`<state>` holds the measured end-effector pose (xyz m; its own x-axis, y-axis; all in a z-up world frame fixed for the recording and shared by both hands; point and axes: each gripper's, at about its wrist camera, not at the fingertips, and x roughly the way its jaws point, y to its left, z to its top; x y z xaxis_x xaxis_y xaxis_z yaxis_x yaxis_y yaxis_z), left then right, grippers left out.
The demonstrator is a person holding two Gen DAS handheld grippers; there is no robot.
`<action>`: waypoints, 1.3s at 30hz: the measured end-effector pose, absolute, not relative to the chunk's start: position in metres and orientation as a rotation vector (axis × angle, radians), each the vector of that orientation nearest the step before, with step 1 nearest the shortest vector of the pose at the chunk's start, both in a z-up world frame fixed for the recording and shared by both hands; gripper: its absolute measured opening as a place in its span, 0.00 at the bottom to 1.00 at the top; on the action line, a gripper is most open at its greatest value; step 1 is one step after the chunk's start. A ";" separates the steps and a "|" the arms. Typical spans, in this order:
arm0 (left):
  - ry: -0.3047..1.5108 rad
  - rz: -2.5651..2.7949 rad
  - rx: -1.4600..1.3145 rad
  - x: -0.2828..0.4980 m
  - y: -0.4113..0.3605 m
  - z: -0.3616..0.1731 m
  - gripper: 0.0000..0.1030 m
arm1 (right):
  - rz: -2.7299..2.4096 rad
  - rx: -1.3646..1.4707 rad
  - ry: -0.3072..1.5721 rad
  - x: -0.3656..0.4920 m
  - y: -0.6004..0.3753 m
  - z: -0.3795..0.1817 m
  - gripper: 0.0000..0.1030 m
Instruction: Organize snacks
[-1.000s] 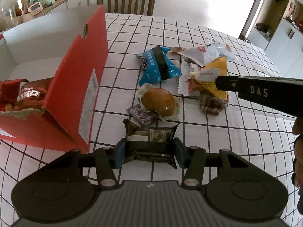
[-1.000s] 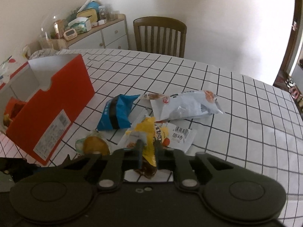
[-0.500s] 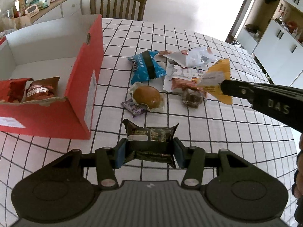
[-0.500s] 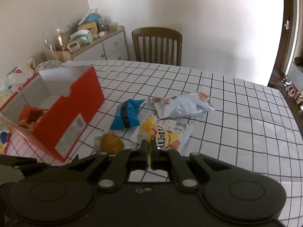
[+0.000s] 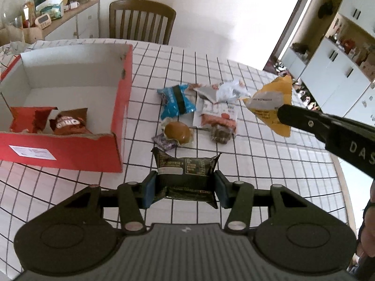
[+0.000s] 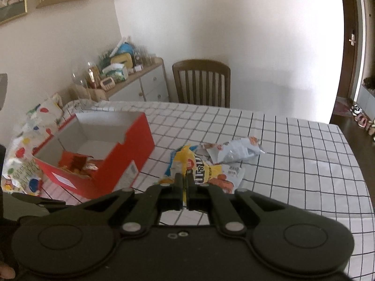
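My left gripper [image 5: 184, 188] is shut on a dark green snack packet [image 5: 186, 179], held in the air above the checked tablecloth. My right gripper [image 6: 185, 193] is shut on a yellow candy bag [image 6: 199, 169], also lifted; the same yellow bag [image 5: 271, 106] hangs from the right gripper's finger in the left wrist view. A red cardboard box [image 5: 70, 151] stands open at the left with two reddish-brown snack packs [image 5: 68, 123] inside. On the cloth lie a blue packet [image 5: 177, 100], a wrapped bun [image 5: 177, 132], a grey-white bag [image 5: 222, 90] and a brown wrapped snack [image 5: 221, 134].
A wooden chair [image 5: 141, 21] stands at the table's far side, a cluttered sideboard [image 6: 131, 77] beside it. A spotted paper bag [image 6: 28, 145] sits left of the box. White cabinets [image 5: 335, 75] line the right. The table's right edge [image 5: 339, 182] is close.
Both grippers have risen with their packets. The yellow bag has come up off the pile, and the box's inside shows more fully from above.
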<state>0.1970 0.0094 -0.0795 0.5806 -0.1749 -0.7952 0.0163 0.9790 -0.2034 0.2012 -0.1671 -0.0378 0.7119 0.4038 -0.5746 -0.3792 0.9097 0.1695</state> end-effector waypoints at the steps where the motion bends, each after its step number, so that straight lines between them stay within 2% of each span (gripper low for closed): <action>1: 0.940 -0.114 -0.183 0.196 0.011 -0.076 0.49 | 0.436 0.040 0.639 0.198 -0.166 -0.035 0.01; 21: 0.804 -0.061 -0.199 0.205 0.106 -0.017 0.49 | 0.484 0.025 0.553 0.165 -0.102 0.017 0.01; 39: 0.841 0.000 -0.157 0.250 0.213 -0.025 0.49 | 0.513 -0.022 0.577 0.184 0.005 0.015 0.00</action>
